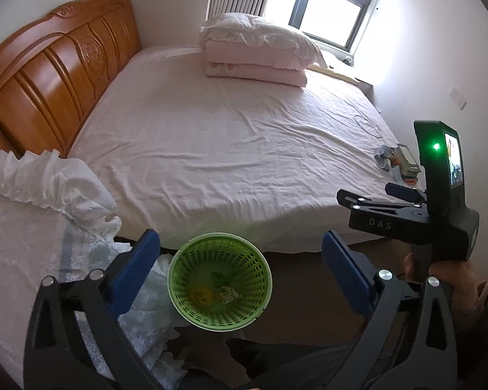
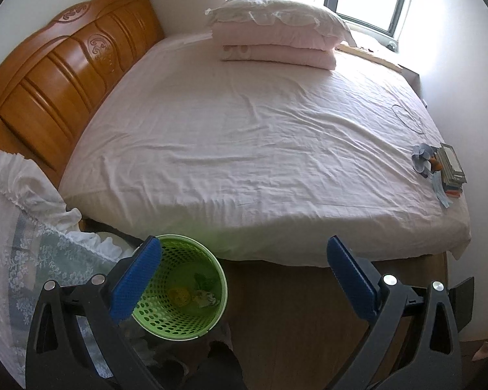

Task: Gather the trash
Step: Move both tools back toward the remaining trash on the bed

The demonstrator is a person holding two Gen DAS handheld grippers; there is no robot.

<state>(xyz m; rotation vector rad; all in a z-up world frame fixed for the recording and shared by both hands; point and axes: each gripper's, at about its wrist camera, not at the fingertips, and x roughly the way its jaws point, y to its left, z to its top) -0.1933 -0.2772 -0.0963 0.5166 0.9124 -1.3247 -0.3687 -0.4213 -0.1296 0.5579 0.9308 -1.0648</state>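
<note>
Beside the bed (image 1: 231, 136), some trash lies in the green basket (image 1: 220, 282). Both claws, left (image 1: 240, 269) and right (image 2: 244, 279), are spread wide and empty. More bits (image 2: 439, 169) wait on the bed corner.

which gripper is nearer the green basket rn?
Left. The left gripper hangs open directly above the green basket; the right gripper is off to its right, by the bed's edge.

green perforated basket (image 1: 220, 281) upright on floor just beside bed edge, open top. inside, on its bottom: yellow crumpled piece (image 1: 202, 295), whitish crumpled scrap (image 1: 228, 294) beside it, dark green bit (image 1: 222, 277) behind them. further small blue-and-orange litter (image 2: 427, 162) lies on bed's far right edge
</note>
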